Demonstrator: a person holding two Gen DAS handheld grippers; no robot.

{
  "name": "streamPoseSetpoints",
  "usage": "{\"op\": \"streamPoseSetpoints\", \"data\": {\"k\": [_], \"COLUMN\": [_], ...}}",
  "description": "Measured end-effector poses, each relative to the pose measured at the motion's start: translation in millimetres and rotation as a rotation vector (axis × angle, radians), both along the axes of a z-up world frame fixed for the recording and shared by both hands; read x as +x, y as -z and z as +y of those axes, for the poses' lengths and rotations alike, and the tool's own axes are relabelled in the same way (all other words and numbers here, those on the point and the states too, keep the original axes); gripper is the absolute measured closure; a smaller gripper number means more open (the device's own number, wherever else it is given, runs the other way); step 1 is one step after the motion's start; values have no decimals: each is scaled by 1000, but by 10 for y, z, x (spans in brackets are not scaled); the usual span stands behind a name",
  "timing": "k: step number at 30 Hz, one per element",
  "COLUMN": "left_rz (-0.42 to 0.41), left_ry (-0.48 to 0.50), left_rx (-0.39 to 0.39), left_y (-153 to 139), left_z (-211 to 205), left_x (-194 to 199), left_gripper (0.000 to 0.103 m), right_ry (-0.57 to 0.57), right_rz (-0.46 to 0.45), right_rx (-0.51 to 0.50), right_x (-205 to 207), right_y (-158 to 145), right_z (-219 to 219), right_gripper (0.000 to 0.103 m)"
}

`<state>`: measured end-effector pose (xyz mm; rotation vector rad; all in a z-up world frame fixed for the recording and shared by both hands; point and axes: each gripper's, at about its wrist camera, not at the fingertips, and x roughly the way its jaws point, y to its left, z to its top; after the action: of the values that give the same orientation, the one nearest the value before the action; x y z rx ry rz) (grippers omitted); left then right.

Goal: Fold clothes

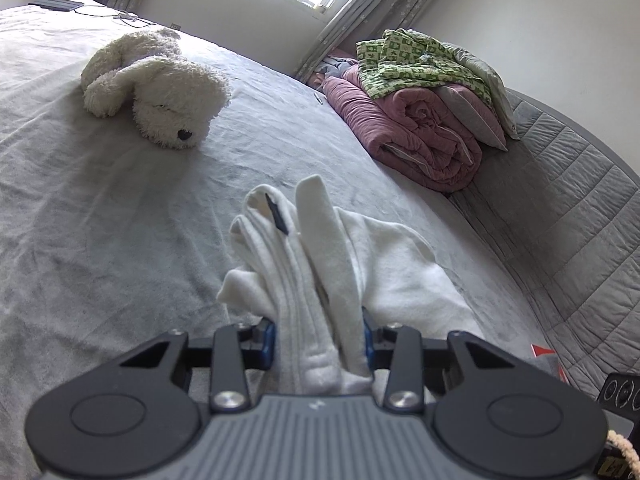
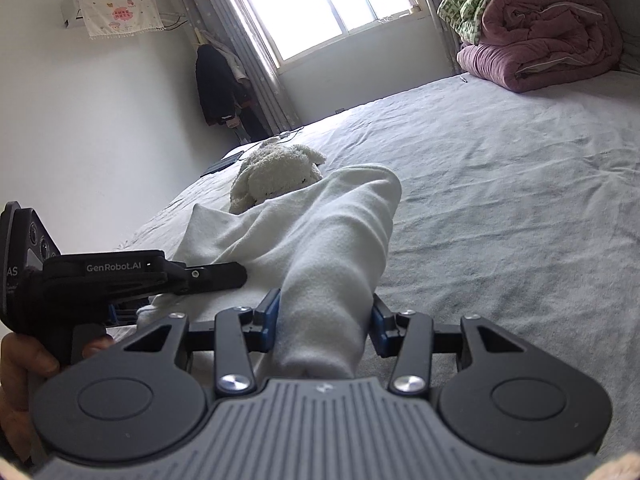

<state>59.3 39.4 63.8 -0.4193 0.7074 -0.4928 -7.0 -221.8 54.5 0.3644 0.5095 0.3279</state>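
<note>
A white fleece garment [image 1: 320, 264] lies bunched on the grey bedsheet [image 1: 100, 220]. My left gripper [image 1: 320, 338] is shut on a thick bundle of its folds, with a dark zipper pull showing further up the cloth. In the right wrist view the same white garment [image 2: 328, 248] stretches forward as a long roll, and my right gripper [image 2: 326, 320] is shut on its near end. The left gripper [image 2: 132, 276] shows at the left of that view, held by a hand [image 2: 24, 360], beside the cloth's other edge.
A white plush dog [image 1: 160, 92] lies further up the bed. A stack of pink quilt, green patterned cloth and grey pillow [image 1: 428, 120] sits by the quilted headboard [image 1: 580, 220]. A window, curtains and hanging dark coat [image 2: 218, 84] stand beyond the bed.
</note>
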Motion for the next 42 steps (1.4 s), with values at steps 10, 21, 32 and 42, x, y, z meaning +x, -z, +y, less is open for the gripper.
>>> {"op": "streamPoseSetpoints", "data": {"k": [10, 21, 32, 42], "left_rz": [-48, -107, -121, -130], "left_ry": [0, -2, -51, -114], "left_rx": [17, 35, 49, 21], "left_y": [-75, -196, -162, -193], "left_z": [-25, -28, -40, 4], "left_x": [-69, -202, -466, -720], "left_gripper": [64, 64, 64, 64], "right_ry": [2, -4, -25, -48], "right_rz": [-22, -50, -50, -79], "right_rx": [-8, 0, -8, -8], "right_x": [-70, -129, -245, -392], "right_y": [-58, -140, -193, -307], "right_z": [6, -23, -30, -36], "right_gripper": [55, 55, 56, 56]}}
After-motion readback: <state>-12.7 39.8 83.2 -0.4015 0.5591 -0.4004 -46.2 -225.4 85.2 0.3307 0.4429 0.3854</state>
